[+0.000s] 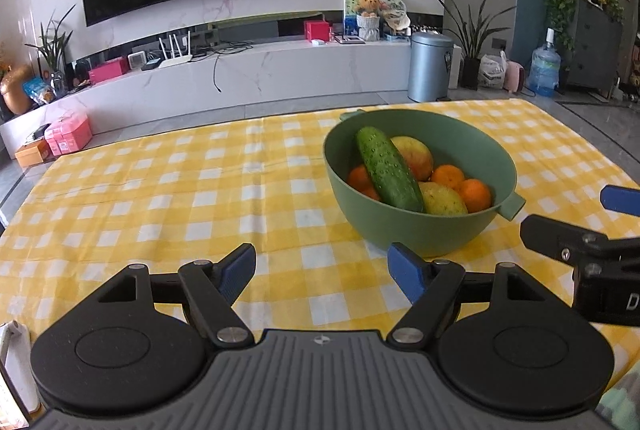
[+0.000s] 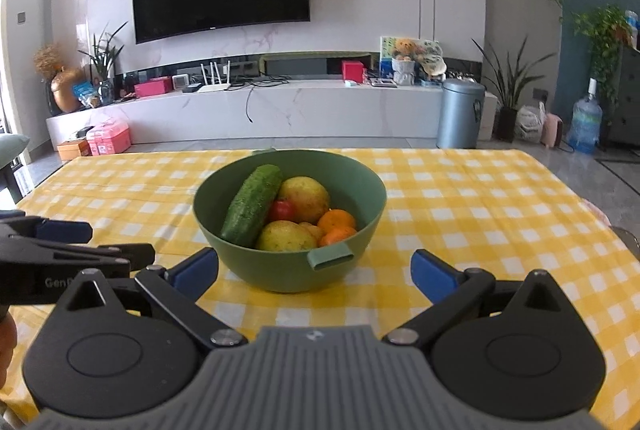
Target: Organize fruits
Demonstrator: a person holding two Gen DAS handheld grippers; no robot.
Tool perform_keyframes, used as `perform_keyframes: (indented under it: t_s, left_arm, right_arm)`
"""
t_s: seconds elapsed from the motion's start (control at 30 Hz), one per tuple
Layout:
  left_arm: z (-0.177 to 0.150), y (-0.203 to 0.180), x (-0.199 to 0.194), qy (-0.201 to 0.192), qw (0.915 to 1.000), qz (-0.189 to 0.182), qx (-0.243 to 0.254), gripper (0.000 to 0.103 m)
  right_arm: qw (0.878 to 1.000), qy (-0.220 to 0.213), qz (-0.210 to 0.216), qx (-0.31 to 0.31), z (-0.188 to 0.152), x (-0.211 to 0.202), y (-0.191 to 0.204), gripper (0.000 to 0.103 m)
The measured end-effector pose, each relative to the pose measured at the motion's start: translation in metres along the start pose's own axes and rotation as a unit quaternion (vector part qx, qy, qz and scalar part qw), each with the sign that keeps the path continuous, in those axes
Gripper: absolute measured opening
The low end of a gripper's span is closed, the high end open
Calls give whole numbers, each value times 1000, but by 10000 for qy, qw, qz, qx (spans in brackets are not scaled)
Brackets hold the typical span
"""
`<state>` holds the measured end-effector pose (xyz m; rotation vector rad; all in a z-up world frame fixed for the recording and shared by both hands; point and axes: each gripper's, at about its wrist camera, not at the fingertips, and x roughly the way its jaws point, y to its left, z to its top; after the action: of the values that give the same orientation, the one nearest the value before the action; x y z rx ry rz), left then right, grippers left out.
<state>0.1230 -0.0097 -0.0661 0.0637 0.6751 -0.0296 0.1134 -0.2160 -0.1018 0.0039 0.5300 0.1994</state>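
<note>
A green bowl (image 1: 416, 230) (image 2: 280, 270) stands on the yellow checked tablecloth (image 1: 180, 190) (image 2: 480, 198). In it lie a cucumber (image 1: 388, 170) (image 2: 252, 206), yellow-red fruits (image 1: 416, 154) (image 2: 306, 196), oranges (image 1: 474, 194) (image 2: 336, 220) and a small red fruit (image 2: 282, 210). My left gripper (image 1: 322, 270) is open over bare cloth, to the left of and nearer than the bowl. My right gripper (image 2: 316, 270) is open, its blue pads on either side of the bowl's near wall without touching it. Nothing is held.
The right gripper shows at the left wrist view's right edge (image 1: 580, 246); the left gripper shows at the right wrist view's left edge (image 2: 68, 250). Beyond the table stand a TV console (image 2: 280, 110), a grey bin (image 1: 430, 66) (image 2: 460, 112) and a water jug (image 2: 584, 126).
</note>
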Motion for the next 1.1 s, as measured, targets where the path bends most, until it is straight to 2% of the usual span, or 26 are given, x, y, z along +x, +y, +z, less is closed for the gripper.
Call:
perform_keyframes:
  t_s: [0.2, 1.1]
  left_arm:
    - [0, 1, 3, 124, 9999, -70, -92, 88]
    - [3, 3, 0, 119, 9998, -5, -143, 88]
  right_arm:
    - [10000, 26, 10, -92, -1, 5, 3, 99]
    - [9997, 112, 19, -228, -3, 7, 6, 99]
